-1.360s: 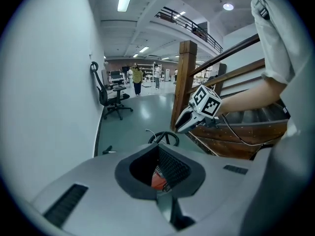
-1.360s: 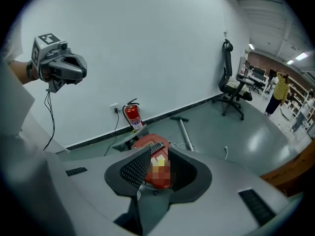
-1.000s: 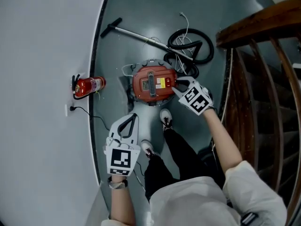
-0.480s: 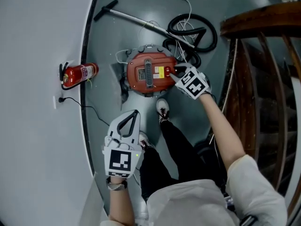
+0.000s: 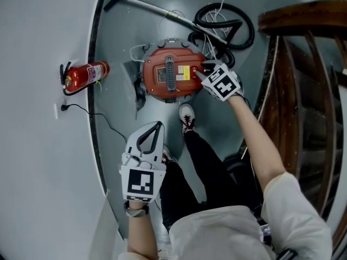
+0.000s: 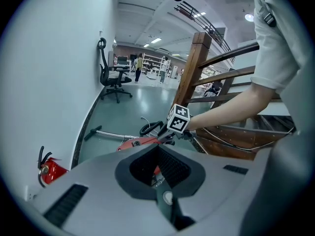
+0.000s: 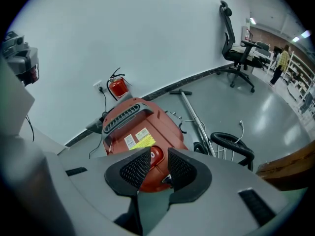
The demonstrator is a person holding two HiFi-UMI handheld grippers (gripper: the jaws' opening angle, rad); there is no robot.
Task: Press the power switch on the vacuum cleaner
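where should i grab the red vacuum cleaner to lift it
The grey ribbed handle on top of the vacuum cleaner, from straight above: the domed body looks too wide for jaws, while the handle is a narrow bar facing up.

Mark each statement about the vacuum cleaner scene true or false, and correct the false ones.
1. The right gripper has its jaws apart, with the round switch of the vacuum cleaner showing between them. True.
2. The left gripper rests on the vacuum cleaner. False: it hangs beside the person's legs, apart from it.
3. A fire extinguisher is by the wall. True.
4. The hose is coiled on top of the red body. False: it lies looped on the floor beside it.
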